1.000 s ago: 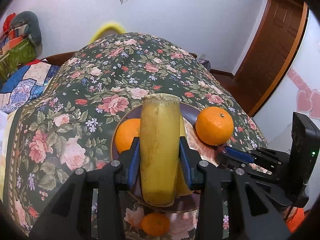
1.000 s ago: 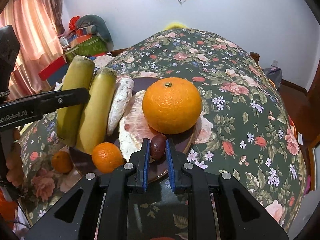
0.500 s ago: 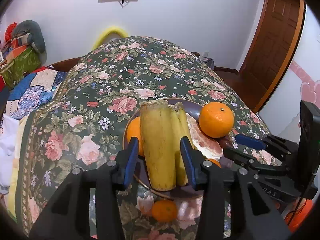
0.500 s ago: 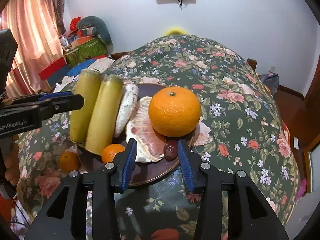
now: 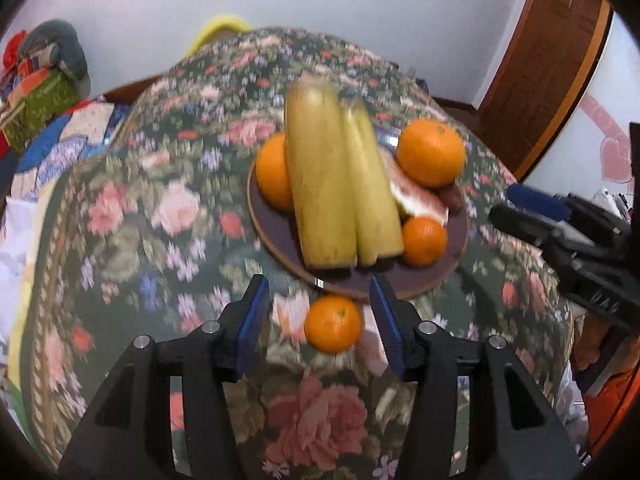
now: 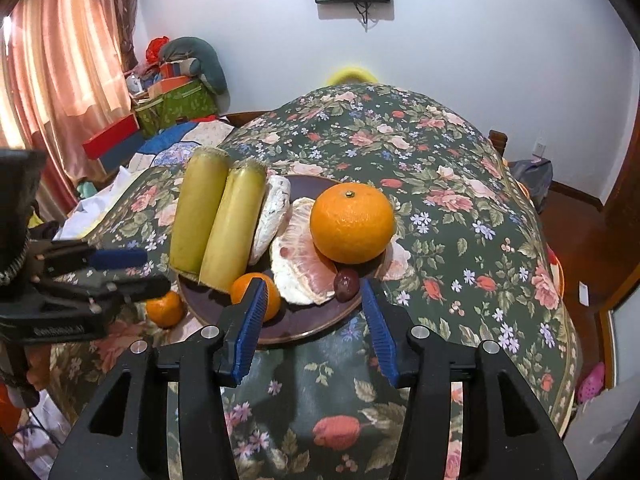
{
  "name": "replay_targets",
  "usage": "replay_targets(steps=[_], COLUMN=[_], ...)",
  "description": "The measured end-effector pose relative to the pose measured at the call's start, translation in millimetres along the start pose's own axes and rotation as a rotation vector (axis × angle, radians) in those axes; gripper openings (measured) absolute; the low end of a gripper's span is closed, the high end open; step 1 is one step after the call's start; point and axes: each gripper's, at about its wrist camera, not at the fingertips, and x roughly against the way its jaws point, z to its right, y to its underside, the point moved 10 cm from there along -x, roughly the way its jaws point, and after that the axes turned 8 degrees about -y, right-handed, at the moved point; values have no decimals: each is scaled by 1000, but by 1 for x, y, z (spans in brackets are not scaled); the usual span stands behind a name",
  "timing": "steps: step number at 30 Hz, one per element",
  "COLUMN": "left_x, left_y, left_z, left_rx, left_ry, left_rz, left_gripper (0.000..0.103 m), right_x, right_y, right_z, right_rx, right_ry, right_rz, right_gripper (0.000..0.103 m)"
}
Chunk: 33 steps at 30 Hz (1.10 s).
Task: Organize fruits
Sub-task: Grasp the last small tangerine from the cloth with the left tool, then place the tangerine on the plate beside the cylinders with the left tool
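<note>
A dark round plate (image 5: 276, 236) (image 6: 308, 320) on the floral table holds two yellow-green stalk pieces (image 5: 320, 184) (image 6: 228, 220), a large orange (image 5: 430, 152) (image 6: 352, 222), another orange (image 5: 272, 172), a small orange (image 5: 424, 240) (image 6: 242, 290), peeled pomelo segments (image 6: 300, 264) and a dark red date (image 6: 346, 280). A small orange (image 5: 332, 322) (image 6: 164, 308) lies on the cloth beside the plate. My left gripper (image 5: 320, 320) is open, with this orange between its fingers. My right gripper (image 6: 310, 320) is open and empty, just before the plate's near rim.
The floral cloth (image 6: 440, 200) drops off at the table edges. Boxes, bags and a curtain (image 6: 60, 80) stand at the left. A wooden door (image 5: 540, 60) is at the right. A yellow chair back (image 6: 352, 74) shows behind the table.
Both grippers have opened and drawn back from the plate. The left let go of the stalk piece, the right let go of the date; both now lie on the plate.
</note>
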Motion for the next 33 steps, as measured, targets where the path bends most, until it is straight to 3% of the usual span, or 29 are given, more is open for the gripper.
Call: replay_targets(steps=[9, 12, 17, 33], left_x=[-11, -12, -7, 18], left_y=[16, 18, 18, -42], left_z=[8, 12, 16, 55], left_rx=[-20, -43, -55, -78], left_ry=[-1, -16, -14, 44], left_rz=[-33, -25, -15, 119], left_gripper=[52, 34, 34, 34], right_x=[-1, -3, -2, 2], right_y=[12, 15, 15, -1], right_z=[-1, -1, 1, 19], right_rx=[-16, -20, -28, -50], right_ry=[-7, -10, -12, -8], right_rz=[-17, -24, -21, 31], right_gripper=[52, 52, 52, 52])
